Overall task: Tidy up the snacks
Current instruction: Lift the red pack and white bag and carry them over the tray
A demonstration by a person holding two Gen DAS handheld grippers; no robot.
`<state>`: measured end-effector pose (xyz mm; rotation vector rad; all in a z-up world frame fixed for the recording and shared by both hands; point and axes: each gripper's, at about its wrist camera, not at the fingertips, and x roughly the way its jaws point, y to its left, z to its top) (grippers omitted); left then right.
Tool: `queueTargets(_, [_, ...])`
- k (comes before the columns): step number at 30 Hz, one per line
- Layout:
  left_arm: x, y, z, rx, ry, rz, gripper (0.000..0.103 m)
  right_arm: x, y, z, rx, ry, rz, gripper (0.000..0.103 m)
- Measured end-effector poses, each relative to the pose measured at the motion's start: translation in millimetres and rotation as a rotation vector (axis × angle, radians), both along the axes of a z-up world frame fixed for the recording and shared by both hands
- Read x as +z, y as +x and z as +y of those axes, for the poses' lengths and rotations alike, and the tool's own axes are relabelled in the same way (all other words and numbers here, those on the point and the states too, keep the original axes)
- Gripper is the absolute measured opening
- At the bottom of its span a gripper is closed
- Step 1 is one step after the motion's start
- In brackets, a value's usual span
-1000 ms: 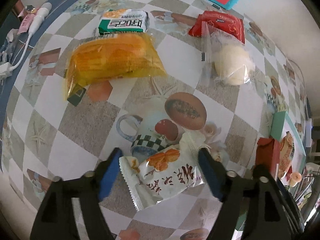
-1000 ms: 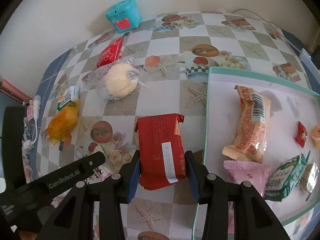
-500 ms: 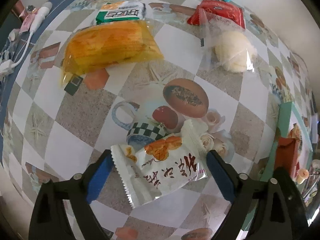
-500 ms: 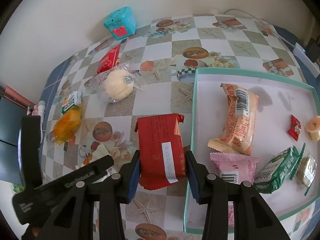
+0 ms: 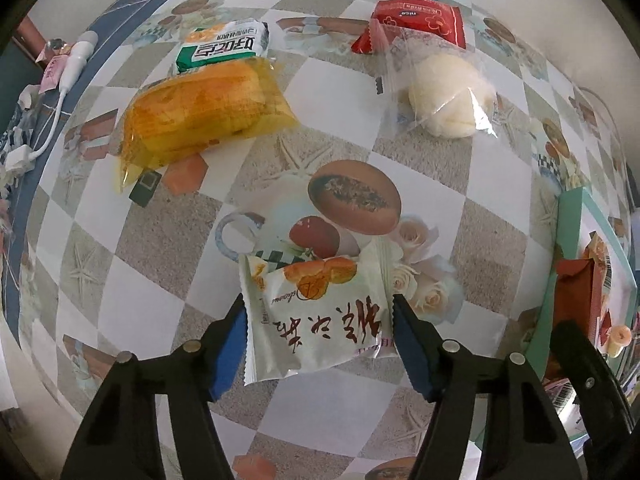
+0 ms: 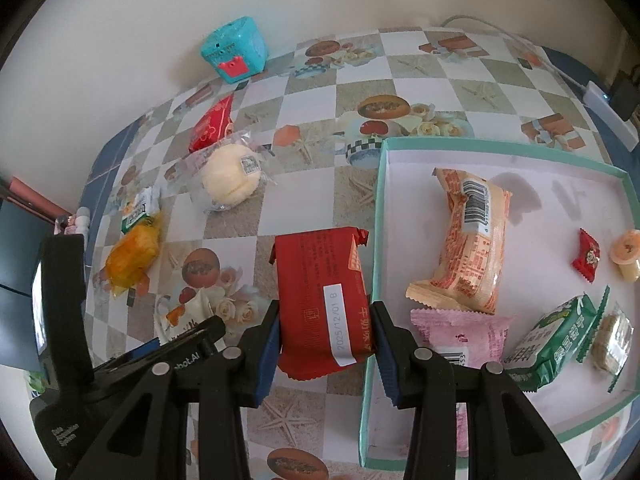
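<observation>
**Entry: snack sort, two held grippers**

- L gripper (image 5: 318,344): fingers have just been closing in around white pastry pkt (image 5: 316,312), which lies on tabletop (image 5: 420,184) at 6 o'clock of L view. Blue pads sit at both side edges of the wrapper; contact looks made, firm squeeze not certain.
- R gripper (image 6: 326,344): fingers clamped on red snack pkt (image 6: 324,300), held just off the teal tray (image 6: 378,208) rim, at 6 o'clock of R view.
- Tray contents: orange-print pkt (image 6: 472,248), pink pkt (image 6: 460,336), green pkt (image 6: 556,340), small red candy (image 6: 586,254), jelly cup (image 6: 626,254), clear-wrapped bar (image 6: 612,338).
- Loose on tabletop, L view: yellow cake pkt (image 5: 204,116) at 10 o'clock, green-white pkt (image 5: 222,46) at 11, cream bun in clear bag (image 5: 444,96) at 1, red pkt (image 5: 416,22) at 12–1.
- Teal toy box (image 6: 234,50) at wall, not a snack.

**Handling note (judgement):** L step = secure the grip. Wrapper is air-filled and slick; pinch mid-body, not the crimped ends, and squeeze gently so the pastry isn't crushed. Lift straight up before swinging toward the tray. R pkt should go in first, into the bare patch at the tray's near-left, so the hands don't cross.
</observation>
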<state>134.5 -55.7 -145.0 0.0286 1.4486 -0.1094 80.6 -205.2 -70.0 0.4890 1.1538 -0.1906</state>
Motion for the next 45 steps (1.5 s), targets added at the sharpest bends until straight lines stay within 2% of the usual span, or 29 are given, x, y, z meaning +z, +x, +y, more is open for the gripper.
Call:
queueTargets(4, [10.7, 3.2, 7.7, 0.001, -0.015, -0.002, 0.062, 3.3, -0.4, -1.6, -0.002, 0.007, -0.009, 0.045])
queueTargets(12, [38.6, 16.5, 10.3, -0.014, -0.027, -0.038, 0.062, 17.1, -3.5, -10.9, -0.015, 0.013, -0.042, 0.045])
queueTargets(19, [87.8, 18.2, 7.2, -0.02, -0.057, -0.151, 0.062, 31.7, -9.8, -27.7, -0.054, 0.023, -0.078, 0.045])
queueTargets(24, [113.3, 8.0, -13.1, -0.075, -0.095, -0.229, 0.062, 38.1, -18.2, -49.2, -0.115, 0.011, -0.078, 0.045])
queueTargets(29, [132.9, -6.7, -40.7, -0.14, -0.13, -0.268, 0.062, 38.9, -29.6, -79.1, -0.192, 0.008, -0.07, 0.045])
queueTargets(33, [136.5, -12.4, -65.4, -0.2, -0.151, -0.288, 0.062, 38.0, -38.5, -100.0, -0.256, -0.011, -0.051, 0.045])
queueTargets(45, [129.1, -32.9, -158.4, -0.4, -0.136, -0.279, 0.062, 24.3, -72.8, -172.8, -0.458, -0.078, 0.027, 0.045])
